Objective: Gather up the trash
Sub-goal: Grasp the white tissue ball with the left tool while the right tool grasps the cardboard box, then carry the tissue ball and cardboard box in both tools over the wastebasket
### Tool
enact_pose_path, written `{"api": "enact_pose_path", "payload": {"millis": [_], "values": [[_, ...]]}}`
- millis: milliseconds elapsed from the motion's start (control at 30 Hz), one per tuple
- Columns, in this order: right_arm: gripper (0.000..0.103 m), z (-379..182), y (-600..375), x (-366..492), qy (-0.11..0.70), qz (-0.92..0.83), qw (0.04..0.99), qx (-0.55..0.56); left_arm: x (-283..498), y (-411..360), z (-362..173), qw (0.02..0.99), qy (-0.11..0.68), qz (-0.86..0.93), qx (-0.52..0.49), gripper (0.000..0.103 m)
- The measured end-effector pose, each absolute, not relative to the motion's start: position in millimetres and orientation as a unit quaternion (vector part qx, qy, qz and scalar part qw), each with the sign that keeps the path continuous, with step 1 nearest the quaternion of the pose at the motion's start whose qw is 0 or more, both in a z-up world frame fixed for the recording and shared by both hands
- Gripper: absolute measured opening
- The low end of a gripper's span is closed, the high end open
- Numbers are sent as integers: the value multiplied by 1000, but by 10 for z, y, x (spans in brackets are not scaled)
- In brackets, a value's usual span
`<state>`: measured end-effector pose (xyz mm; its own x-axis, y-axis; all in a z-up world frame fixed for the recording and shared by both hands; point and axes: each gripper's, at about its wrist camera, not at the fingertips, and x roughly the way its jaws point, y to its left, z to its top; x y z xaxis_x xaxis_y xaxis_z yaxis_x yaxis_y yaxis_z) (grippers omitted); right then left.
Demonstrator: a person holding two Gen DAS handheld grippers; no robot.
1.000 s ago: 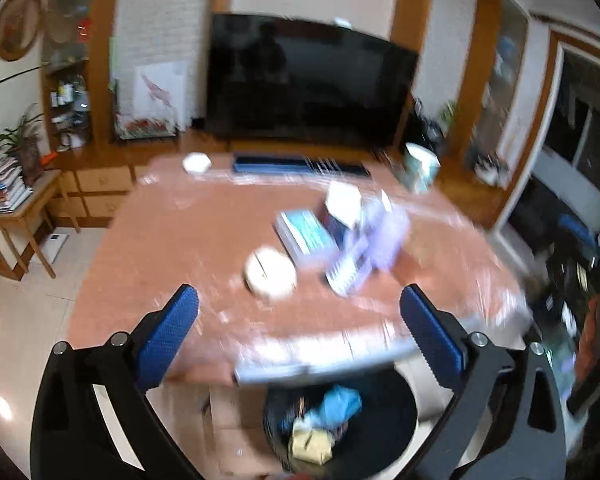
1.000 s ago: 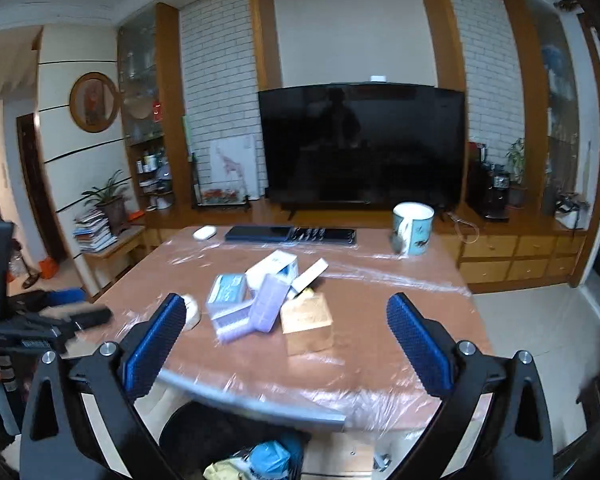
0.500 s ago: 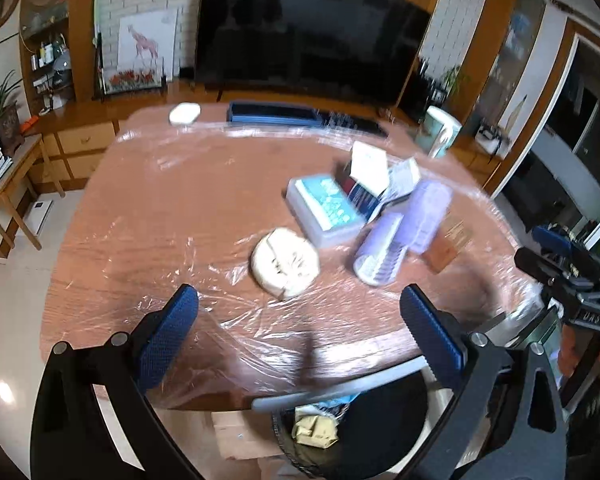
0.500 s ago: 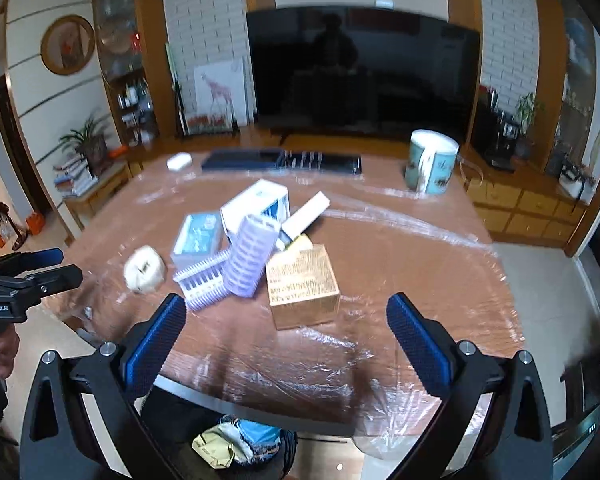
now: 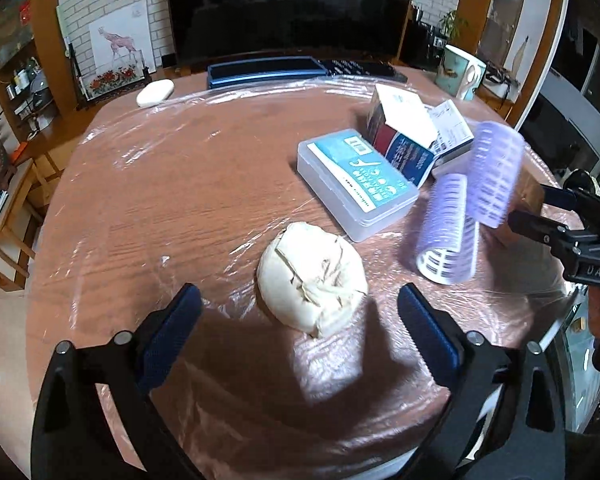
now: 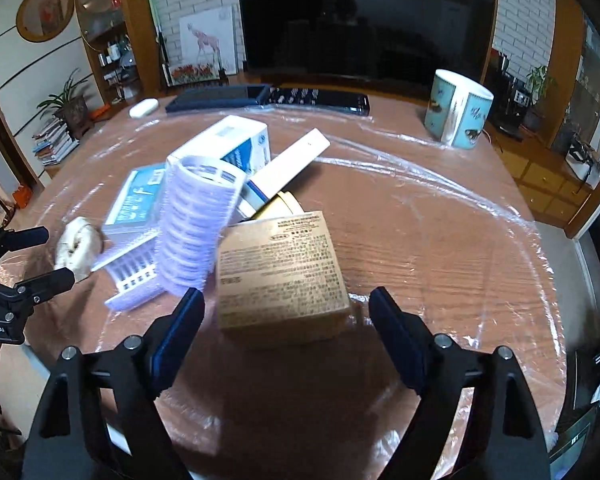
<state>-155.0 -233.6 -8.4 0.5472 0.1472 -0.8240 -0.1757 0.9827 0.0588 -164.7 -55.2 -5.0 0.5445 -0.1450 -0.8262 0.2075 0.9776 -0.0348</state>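
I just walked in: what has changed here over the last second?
Both grippers dropped toward the table: the left gripper now frames the crumpled paper wad, the right gripper the gold box. Their jaws are closing, gripping nothing yet. The clutter stayed put.

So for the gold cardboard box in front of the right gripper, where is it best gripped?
Probably across its two side walls, coming from above and the near edge. The gold box lies flat, label up, and the closing right gripper already straddles its near corners without touching.
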Motion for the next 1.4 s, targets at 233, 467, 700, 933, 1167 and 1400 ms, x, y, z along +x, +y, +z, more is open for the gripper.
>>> {"api": "enact_pose_path", "payload": {"millis": [233,467,700,933,1167,1400], "values": [[71,-199,-2366,-1426,484,98,870,-6,-1554,-577,-132,871,476,-110,40,78],[60,-184,-2393,-1442,481,101,871,4,-1523,-617,-118,874,470,-106,59,53],[58,-22,-2568,-1600,463,73,883,26,-1635,-563,-38,882,459,-99,43,53],[58,140,-2743,-1728,446,54,892,56,-1689,-540,50,887,450,-97,30,53],[58,264,-2725,-1855,435,72,895,69,-1771,-582,144,891,440,-107,24,53],[58,353,-2638,-1956,430,97,894,76,-1894,-607,214,894,435,-112,15,53]]}}
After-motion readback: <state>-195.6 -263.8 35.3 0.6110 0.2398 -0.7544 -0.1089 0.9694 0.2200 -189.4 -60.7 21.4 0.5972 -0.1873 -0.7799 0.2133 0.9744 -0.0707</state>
